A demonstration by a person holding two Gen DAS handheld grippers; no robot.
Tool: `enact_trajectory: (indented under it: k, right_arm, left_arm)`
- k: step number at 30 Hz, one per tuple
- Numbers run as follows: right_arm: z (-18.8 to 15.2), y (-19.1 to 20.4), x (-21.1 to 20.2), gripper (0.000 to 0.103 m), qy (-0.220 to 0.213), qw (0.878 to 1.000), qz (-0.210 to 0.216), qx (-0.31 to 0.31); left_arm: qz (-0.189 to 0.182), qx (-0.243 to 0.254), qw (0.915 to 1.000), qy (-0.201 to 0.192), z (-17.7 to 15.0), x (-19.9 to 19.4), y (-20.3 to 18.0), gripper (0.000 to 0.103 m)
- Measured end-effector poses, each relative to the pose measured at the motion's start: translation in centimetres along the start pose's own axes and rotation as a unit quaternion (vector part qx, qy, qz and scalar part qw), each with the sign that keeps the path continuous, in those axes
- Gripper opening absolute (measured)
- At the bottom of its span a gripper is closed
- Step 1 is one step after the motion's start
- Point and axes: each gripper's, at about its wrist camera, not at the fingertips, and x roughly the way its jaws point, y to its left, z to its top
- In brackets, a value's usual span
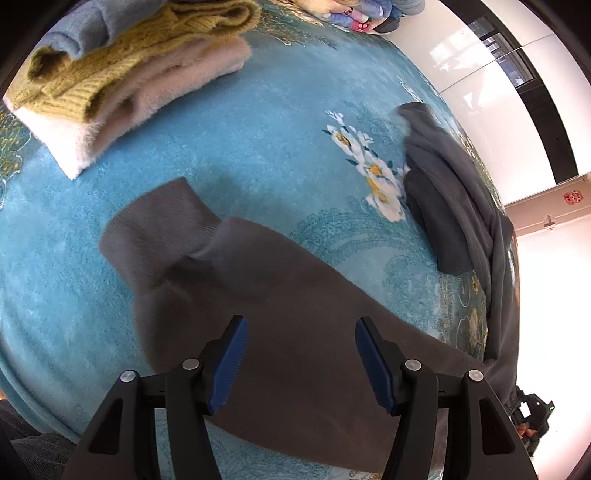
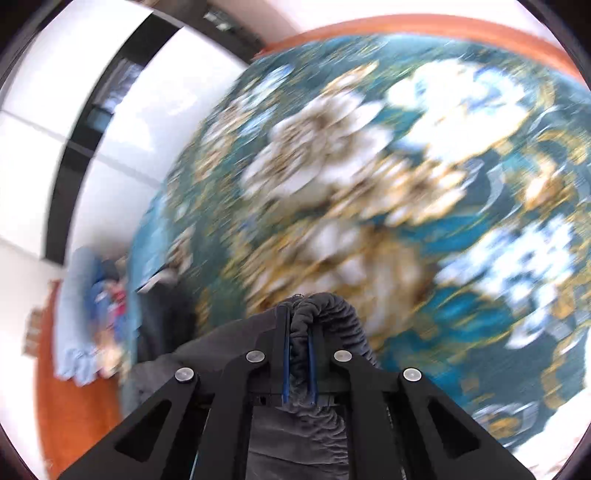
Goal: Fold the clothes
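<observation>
While the left wrist view is sharp, the right wrist view is smeared w/ motion blur, so each gives diff. facts. Left view: left claw [image 1: 300,360] hangs released, blue pads wide apart, over a grey garment [image 1: 280,306] that lies spread on the blue floral carpet [image 1: 229,140]; pads don't touch the cloth. One ribbed cuff or leg end of it points far-left. A darker grey part [image 1: 454,206] of cloth runs along the right side, bunched, w/ one end lifted toward the near right edge; prob. the same garment, can't tell for sure.

Right view: right claw [image 2: 297,365] is clenched on a gathered, elastic-looking hem [image 2: 325,310] of dark grey cloth, the ruched edge looping over and past the tips. Cloth hangs below between the claw arms. Only this view shows the grip.

Counts: 2 claws, 1 grey garment being worked, 1 folded stack [image 1: 122,77] far-left in left view. Stack has 4 visible layers: blue-grey on top, mustard knit, beige-pink fuzzy, white at bottom. One more heap of coloured clothes [image 1: 362,14] sits at the far edge of the carpet; the blurred pale-blue heap [image 2: 85,317] at left in right view is likely that one.

Surface: carpet, teal-blue w/ white and gold flowers, darker ornate border. Room: glossy white floor tiles [image 1: 476,55] beyond, dark-framed window or door, orange-brown floor strip [image 2: 424,22] past the carpet in right view.
</observation>
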Motion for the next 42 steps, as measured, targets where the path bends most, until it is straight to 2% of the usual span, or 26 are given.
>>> enact_trajectory:
  k: [2, 5, 8, 11, 15, 16, 18, 21, 24, 29, 33, 34, 38, 41, 42]
  right_arm:
    - [0.4, -1.1, 0.3, 0.007, 0.0, 1.0, -0.028, 0.007]
    - [-0.3, -2.3, 1.6, 0.008, 0.017, 0.999, -0.044, 0.022]
    - [-0.7, -2.4, 1.7, 0.011, 0.015, 0.999, -0.028, 0.035]
    - [-0.7, -2.1, 0.1, 0.015, 0.016, 0.999, -0.028, 0.025]
    - [-1.0, -2.0, -3.2, 0.049, 0.021, 1.0, -0.016, 0.006]
    - [-1.2, -2.0, -4.1, 0.051, 0.022, 1.0, -0.009, 0.001]
    - [-1.6, -1.6, -6.2, 0.052, 0.005, 0.999, -0.029, -0.023]
    - [-2.0, 0.7, -7.2, 0.052, -0.02, 0.996, -0.055, -0.074]
    - [-3.6, 7.3, -3.8, 0.052, 0.007, 0.986, -0.03, -0.161]
    - [-10.7, 21.4, 6.1, 0.052, 0.083, 0.946, 0.006, -0.314]
    - [-16.4, 32.6, 13.3, 0.052, 0.115, 0.901, 0.017, -0.417]
    - [-17.6, 35.5, 15.2, 0.052, 0.114, 0.885, 0.009, -0.45]
    - [-20.8, 41.4, 20.3, 0.052, 0.11, 0.837, -0.056, -0.533]
    - [-22.4, 42.5, 23.0, 0.051, 0.119, 0.815, -0.091, -0.56]
    - [-22.6, 42.5, 23.5, 0.051, 0.122, 0.811, -0.097, -0.564]
  left_arm:
    - [0.0, 0.0, 1.0, 0.003, 0.0, 0.2, 0.0, 0.064]
    - [-0.004, -0.004, 1.0, 0.0, 0.1, 0.0, 0.2, 0.064]
    - [-0.009, -0.009, 0.9999, -0.004, 0.3, -0.3, 0.5, 0.064]
    - [-0.011, -0.016, 0.9998, -0.006, 0.7, -0.4, 0.8, 0.064]
    - [-0.007, -0.013, 0.9997, -0.018, 1.4, -0.8, 1.0, 0.064]
    - [-0.007, -0.013, 0.9997, -0.021, 1.6, -0.9, 1.0, 0.064]
    - [-0.005, -0.01, 0.9996, -0.025, 2.1, -1.0, 1.1, 0.064]
    - [0.005, 0.008, 0.9996, -0.028, 3.3, -0.7, 0.7, 0.064]
    - [0.003, 0.014, 0.9995, -0.027, 3.7, -0.4, 0.8, 0.065]
    - [-0.004, 0.01, 0.9995, -0.029, 3.7, -0.4, 1.6, 0.065]
    - [-0.018, -0.014, 0.9989, -0.04, 4.1, -0.4, 2.5, 0.065]
    - [-0.021, -0.02, 0.9988, -0.038, 4.3, -0.2, 2.7, 0.065]
    - [-0.033, -0.038, 0.9981, -0.035, 4.8, 0.4, 3.4, 0.065]
    - [-0.043, -0.048, 0.9974, -0.034, 5.2, 0.8, 3.7, 0.065]
    - [-0.047, -0.052, 0.997, -0.032, 5.3, 0.9, 3.8, 0.065]
